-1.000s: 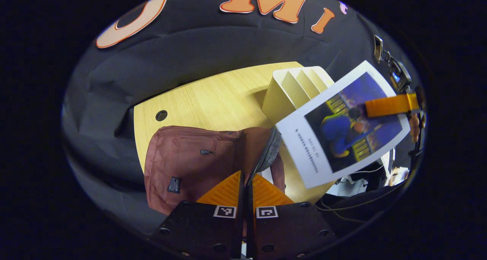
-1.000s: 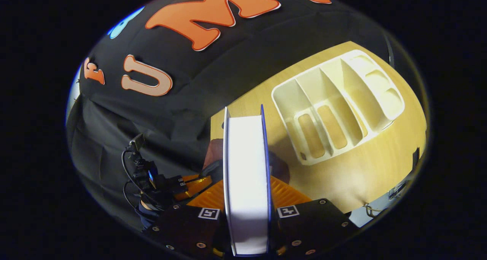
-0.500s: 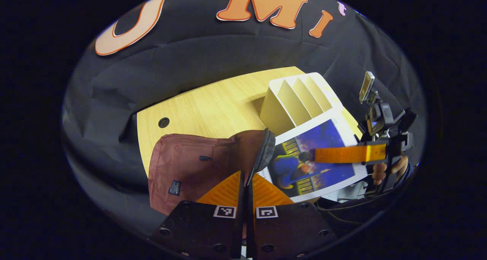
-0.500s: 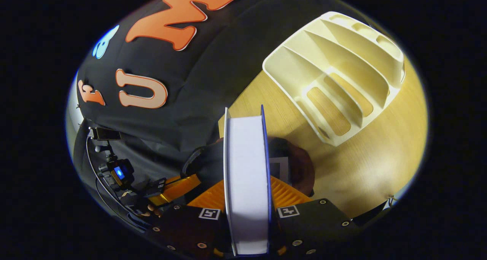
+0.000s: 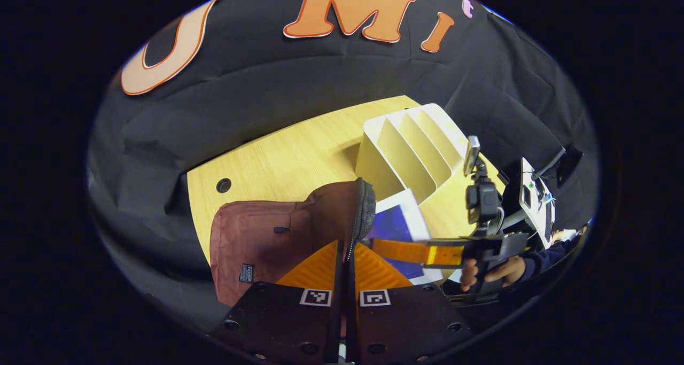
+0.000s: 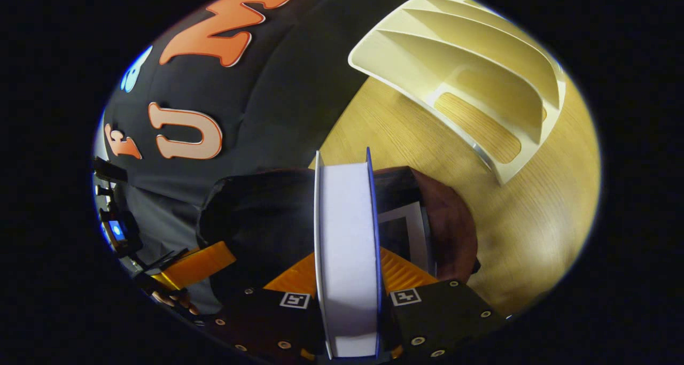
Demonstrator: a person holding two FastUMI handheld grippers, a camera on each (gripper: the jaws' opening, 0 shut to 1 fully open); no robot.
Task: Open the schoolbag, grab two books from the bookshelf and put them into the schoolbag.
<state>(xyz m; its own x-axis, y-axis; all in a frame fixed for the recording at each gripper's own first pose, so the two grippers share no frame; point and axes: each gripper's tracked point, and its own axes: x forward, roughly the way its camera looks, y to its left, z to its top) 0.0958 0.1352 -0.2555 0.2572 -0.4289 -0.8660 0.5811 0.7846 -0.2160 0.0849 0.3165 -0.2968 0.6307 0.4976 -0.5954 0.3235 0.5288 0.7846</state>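
The brown-red schoolbag point(image 5: 256, 237) lies on the wooden table point(image 5: 288, 162). My left gripper point(image 5: 344, 250) is shut on the zipper rim point(image 5: 366, 210) of its mouth and holds it up. Beside that rim, the blue-covered book point(image 5: 398, 220) stands partly inside the bag. My right gripper point(image 5: 398, 250), held by a hand point(image 5: 489, 271), is clamped on it. In the right gripper view my right gripper point(image 6: 346, 263) is shut on the book point(image 6: 344, 231), seen edge-on over the bag's dark opening point(image 6: 262, 220). Another book point(image 6: 409, 231) lies inside. The left gripper point(image 6: 195, 263) is at lower left.
The cream bookshelf rack point(image 5: 406, 148) stands on the table just beyond the bag, its slots showing nothing inside point(image 6: 470, 71). A round cable hole point(image 5: 224, 185) sits near the table's far left edge. Black cloth walls surround the table.
My right gripper has swung the book down from above the rack and into the bag's mouth. The left gripper has kept its hold on the rim, barely moving.
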